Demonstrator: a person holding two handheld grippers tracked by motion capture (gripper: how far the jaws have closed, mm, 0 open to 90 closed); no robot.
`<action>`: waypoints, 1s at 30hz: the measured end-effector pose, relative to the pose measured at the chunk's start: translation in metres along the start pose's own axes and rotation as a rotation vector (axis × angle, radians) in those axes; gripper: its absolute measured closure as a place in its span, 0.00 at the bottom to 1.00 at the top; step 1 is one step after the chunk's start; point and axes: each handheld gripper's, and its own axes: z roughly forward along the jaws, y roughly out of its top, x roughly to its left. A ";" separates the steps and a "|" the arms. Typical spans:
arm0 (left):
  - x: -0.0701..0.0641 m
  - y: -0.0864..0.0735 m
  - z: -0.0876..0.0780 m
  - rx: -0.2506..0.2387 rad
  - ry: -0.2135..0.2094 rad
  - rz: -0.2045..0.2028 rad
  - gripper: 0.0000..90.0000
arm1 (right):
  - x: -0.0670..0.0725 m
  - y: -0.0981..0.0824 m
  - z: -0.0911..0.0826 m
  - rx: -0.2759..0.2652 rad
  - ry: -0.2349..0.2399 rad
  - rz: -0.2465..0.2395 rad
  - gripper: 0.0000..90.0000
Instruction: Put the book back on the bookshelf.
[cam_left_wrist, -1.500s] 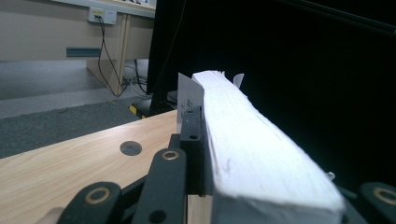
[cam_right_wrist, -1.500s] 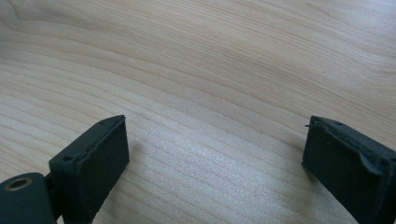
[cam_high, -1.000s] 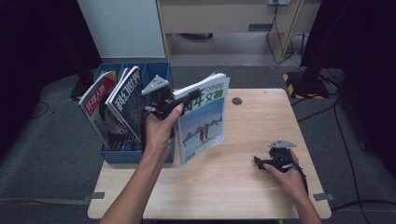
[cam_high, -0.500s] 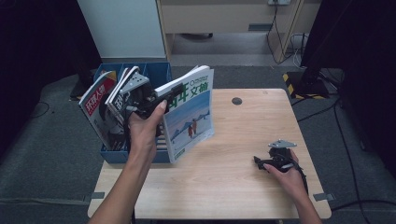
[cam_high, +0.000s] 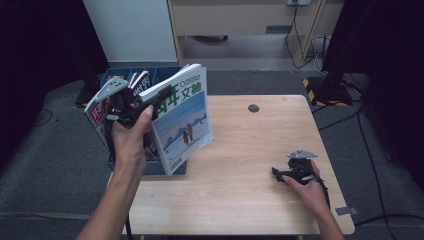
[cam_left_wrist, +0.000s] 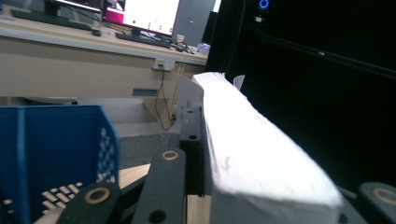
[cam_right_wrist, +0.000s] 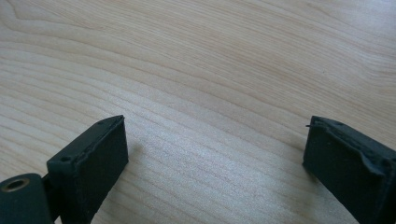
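Note:
My left gripper (cam_high: 142, 104) is shut on a thick magazine (cam_high: 182, 117) with a blue snowy cover, held upright and tilted over the right side of the blue crate (cam_high: 172, 169). In the left gripper view the magazine's white page edge (cam_left_wrist: 261, 154) sits clamped between the black jaws of the left gripper (cam_left_wrist: 280, 182), with the crate wall (cam_left_wrist: 60, 144) to the left. My right gripper (cam_high: 278, 175) rests on the wooden table (cam_high: 250, 150) at the front right. Its jaws stand wide apart over bare wood in the right gripper view (cam_right_wrist: 217, 154), with nothing between them.
Several other magazines (cam_high: 98, 111) stand leaning inside the crate, left of my left hand. A small dark round grommet (cam_high: 253, 108) sits in the tabletop near the far edge. A pale cabinet (cam_high: 130, 30) stands behind the crate, with cables on the floor at the back right.
My left hand has carried the magazine to the left and a little up, from over the table edge to above the crate. The right gripper has stayed in place.

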 end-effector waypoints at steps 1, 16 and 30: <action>0.001 0.001 -0.002 0.000 0.005 -0.002 0.81 | 0.000 0.000 0.000 0.000 -0.001 -0.001 0.08; 0.024 0.008 -0.035 -0.020 0.089 -0.005 0.81 | 0.000 0.000 0.000 0.000 -0.003 0.007 0.07; 0.044 0.007 -0.042 -0.022 0.155 -0.015 0.81 | 0.000 0.000 0.000 0.001 -0.004 0.001 0.07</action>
